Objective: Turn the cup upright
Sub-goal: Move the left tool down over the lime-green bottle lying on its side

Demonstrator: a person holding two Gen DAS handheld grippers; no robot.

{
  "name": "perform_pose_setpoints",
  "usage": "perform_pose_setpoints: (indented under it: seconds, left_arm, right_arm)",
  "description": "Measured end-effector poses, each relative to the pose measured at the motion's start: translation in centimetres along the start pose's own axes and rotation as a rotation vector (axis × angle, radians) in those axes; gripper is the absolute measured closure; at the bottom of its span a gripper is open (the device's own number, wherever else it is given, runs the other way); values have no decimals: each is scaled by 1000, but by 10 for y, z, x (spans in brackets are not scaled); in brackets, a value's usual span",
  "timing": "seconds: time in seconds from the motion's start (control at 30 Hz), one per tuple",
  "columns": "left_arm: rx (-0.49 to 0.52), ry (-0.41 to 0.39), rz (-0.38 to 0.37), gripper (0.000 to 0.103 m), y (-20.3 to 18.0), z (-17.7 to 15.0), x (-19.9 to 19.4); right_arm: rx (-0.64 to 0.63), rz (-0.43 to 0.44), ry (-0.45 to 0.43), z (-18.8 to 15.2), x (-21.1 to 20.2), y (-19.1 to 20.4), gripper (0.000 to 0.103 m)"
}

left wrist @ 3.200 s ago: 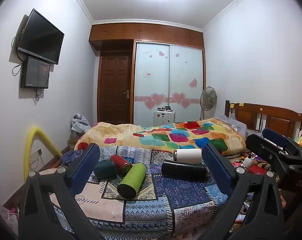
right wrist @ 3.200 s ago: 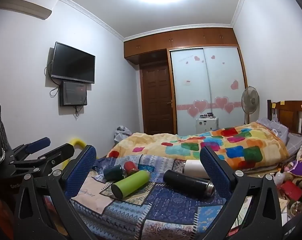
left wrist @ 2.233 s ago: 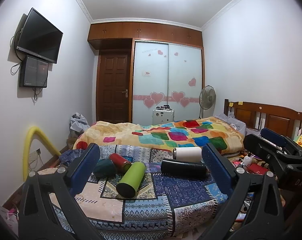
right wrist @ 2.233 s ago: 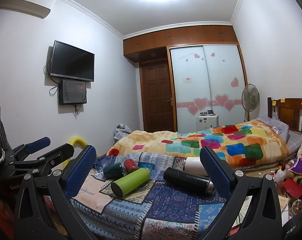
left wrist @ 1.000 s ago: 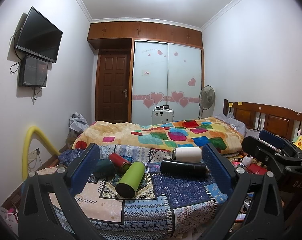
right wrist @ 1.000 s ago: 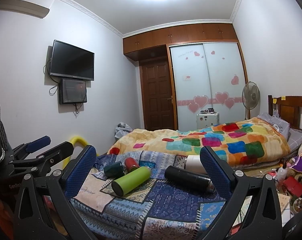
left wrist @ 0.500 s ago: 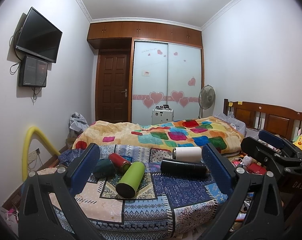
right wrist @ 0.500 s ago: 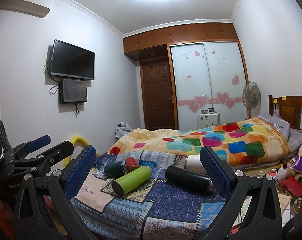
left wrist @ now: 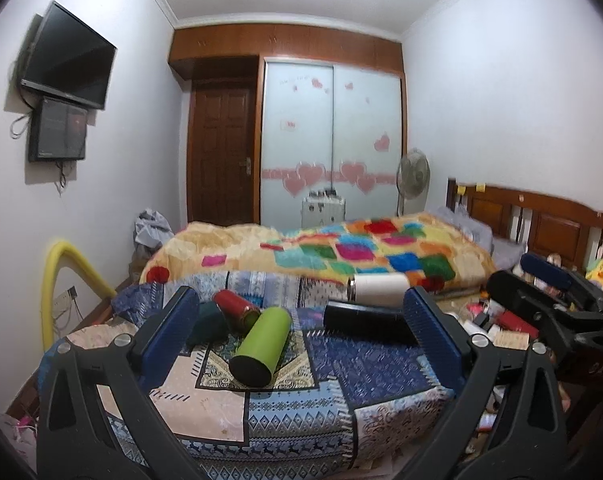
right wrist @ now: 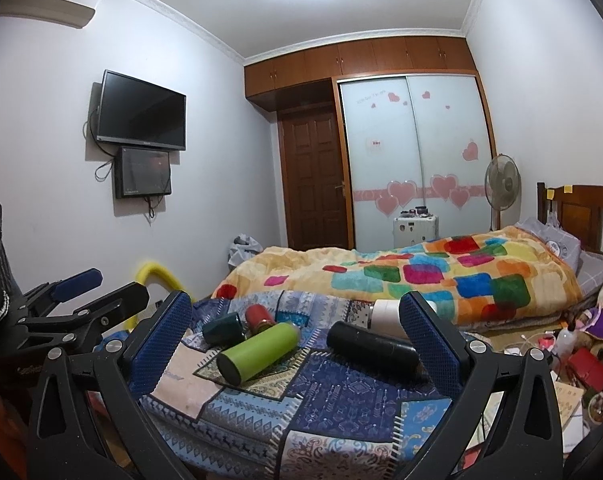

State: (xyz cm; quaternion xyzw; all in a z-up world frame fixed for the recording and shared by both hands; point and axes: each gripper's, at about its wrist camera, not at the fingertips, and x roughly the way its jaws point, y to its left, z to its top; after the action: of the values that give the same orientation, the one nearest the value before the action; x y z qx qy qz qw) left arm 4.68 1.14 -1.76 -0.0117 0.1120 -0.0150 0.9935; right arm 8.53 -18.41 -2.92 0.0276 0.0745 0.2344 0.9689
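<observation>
So far nothing of the flipping is showing as done: all five cups are lying on their sides on the patchwork blue patterned cloth (left wrist: 381, 376) spread over the near surface. Nearest the cameras, the lime-green cylindrical cup with a black base (left wrist: 261, 346) is resting with its base pointing towards the viewer. Just behind it, the red metal cup (left wrist: 235, 310) and the dark teal cup (left wrist: 209, 320) are lying close together, and they seem to be touching. Off to the right, the long black cylindrical flask (left wrist: 363, 322) is lying crosswise, with the white cylindrical cup (left wrist: 379, 286) just behind it.

Both tools are hovering well short of the cups. The left gripper (left wrist: 301, 340) is holding its jaws spread wide and gripping nothing, framing the whole group. The right gripper (right wrist: 297, 344) is likewise spread and empty. Which cup is meant I cannot tell; approaching, grasping, turning and standing it up are all remaining, by my judgement.
</observation>
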Motion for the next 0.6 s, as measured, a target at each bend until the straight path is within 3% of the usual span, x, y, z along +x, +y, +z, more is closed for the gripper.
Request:
perform_pose_setpoints:
  seconds: [0.2, 0.37, 0.6]
  left_arm:
    - [62, 137, 4, 0, 16, 1, 55]
    - [44, 286, -6, 0, 39, -6, 113]
    - [6, 440, -3, 10, 61, -25, 189]
  right_arm:
    - [12, -35, 50, -11, 26, -13, 0]
    - [44, -39, 105, -20, 48, -28, 0]
    - [76, -56, 159, -33, 73, -46, 0]
